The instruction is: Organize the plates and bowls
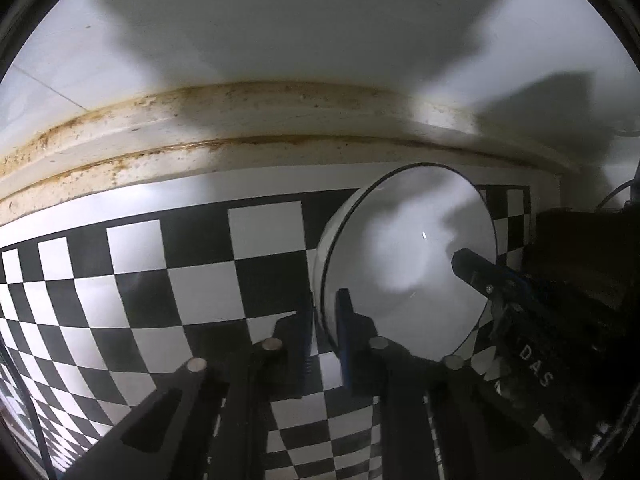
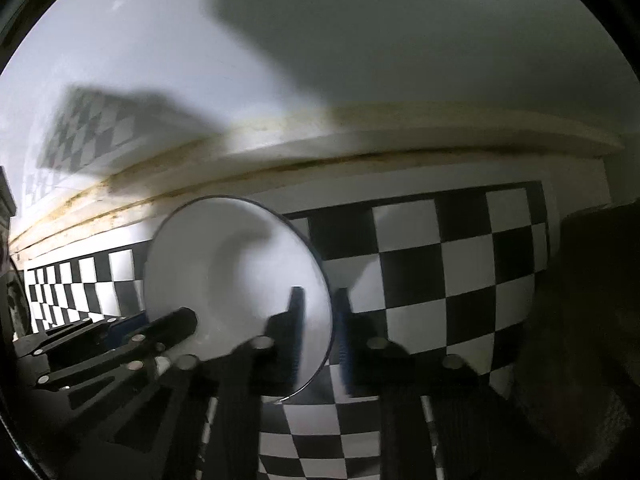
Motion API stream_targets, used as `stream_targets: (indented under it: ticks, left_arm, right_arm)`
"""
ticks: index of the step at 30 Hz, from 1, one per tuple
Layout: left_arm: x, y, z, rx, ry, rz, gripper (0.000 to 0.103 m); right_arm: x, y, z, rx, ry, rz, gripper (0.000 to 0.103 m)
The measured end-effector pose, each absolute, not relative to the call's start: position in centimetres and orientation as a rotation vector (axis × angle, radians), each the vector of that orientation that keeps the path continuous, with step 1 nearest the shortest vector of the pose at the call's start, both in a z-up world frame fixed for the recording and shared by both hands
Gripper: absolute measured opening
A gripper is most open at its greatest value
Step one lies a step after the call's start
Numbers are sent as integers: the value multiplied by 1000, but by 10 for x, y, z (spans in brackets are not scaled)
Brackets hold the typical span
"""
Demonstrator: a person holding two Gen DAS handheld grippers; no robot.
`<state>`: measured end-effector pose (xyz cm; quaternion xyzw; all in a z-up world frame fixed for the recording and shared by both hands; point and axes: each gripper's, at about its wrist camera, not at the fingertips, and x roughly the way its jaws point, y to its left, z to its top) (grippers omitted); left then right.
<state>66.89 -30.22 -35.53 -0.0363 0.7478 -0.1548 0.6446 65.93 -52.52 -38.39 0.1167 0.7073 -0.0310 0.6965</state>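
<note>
White bowl (image 1: 408,256) with a thin dark rim line sits over the checkerboard mat (image 1: 132,280), at about 4 o'clock in the left wrist view and 8 o'clock in the right wrist view. Both grippers are on it, one at each side of the rim.

Left gripper (image 1: 324,320): jaws narrow, pinching the rim wall, one finger outside and one inside the bowl. The other tool shows in that view at 3 o'clock, its tip reaching into the bowl.

Right gripper (image 2: 318,316): jaws narrow too, clamped over the opposite rim, inner finger inside the bowl, outer finger over the mat. That view is smeared by motion blur, so pad contact is probably there, not certain. Can't tell whether the bowl is resting on the mat or already lifted clear.

Handling, as a judgement: looks like glazed ceramic or melamine, so stiff, smooth and slippery at the pads, breakable if dropped. Likely moderate weight for a thin rim pinch. The rim is the only place to take hold, since the wall is too wide to span. Two opposite grips share the load and stop it tipping. Keep both hands level and moving together, or the rim will twist out of one pair of pads.

Stained ledge (image 1: 248,120) runs behind the mat at 12 o'clock, against a white wall (image 1: 280,20). No plates in view.
</note>
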Motion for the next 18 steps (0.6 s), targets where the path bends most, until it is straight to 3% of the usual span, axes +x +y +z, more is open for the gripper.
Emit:
stream_targets:
  ticks: [18]
  left_arm:
    - [638, -294, -318, -33, 1620, -350, 9]
  right_arm:
    - [628, -522, -360, 271, 1540, -24, 6]
